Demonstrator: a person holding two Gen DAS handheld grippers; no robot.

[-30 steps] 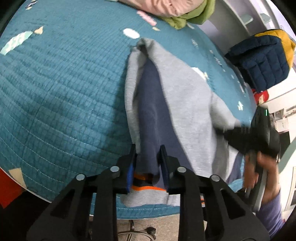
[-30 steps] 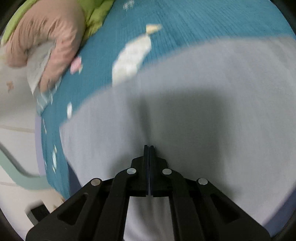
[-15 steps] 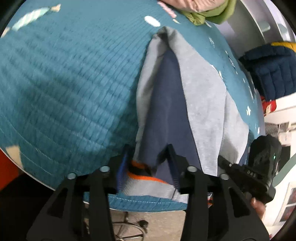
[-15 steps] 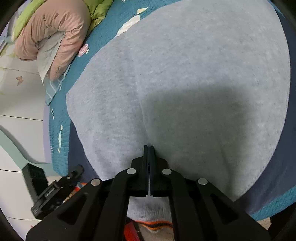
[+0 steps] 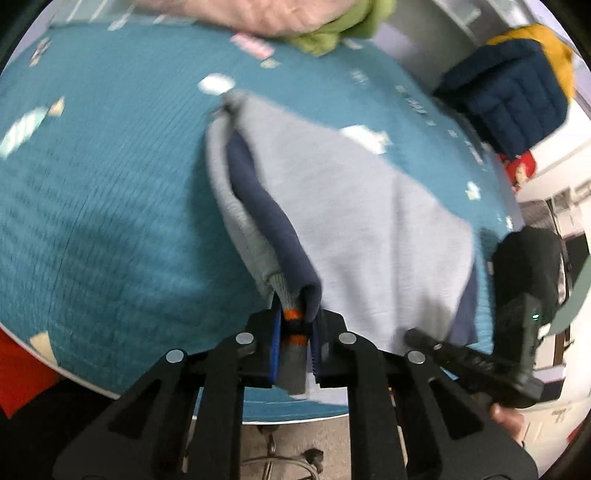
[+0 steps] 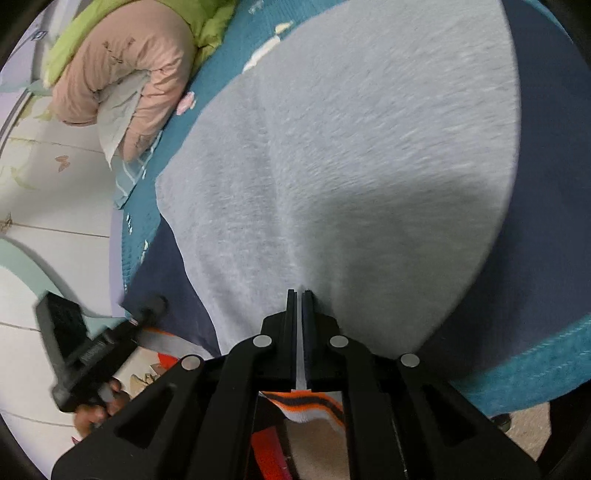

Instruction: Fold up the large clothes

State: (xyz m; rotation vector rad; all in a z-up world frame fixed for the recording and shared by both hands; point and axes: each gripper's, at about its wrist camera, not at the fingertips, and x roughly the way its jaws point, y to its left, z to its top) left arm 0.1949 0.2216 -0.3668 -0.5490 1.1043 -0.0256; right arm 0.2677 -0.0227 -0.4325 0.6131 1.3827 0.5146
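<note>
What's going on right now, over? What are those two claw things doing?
Left gripper shut on sweater cuff. Right gripper shut on sweater hem. Sweater spread on bed. Nothing in the way.

Sweatshirts I'm folding: one, grey and navy sweatshirt [image 5: 354, 221]
My grippers: two, left gripper [image 5: 294, 332] and right gripper [image 6: 300, 299]
Quilts under it: one teal quilt [image 5: 110, 184]
Rolled bedding: one pink roll [image 6: 125, 74], one green blanket [image 5: 328, 33]
Puffer jackets: one navy-yellow jacket [image 5: 509, 96]
</note>
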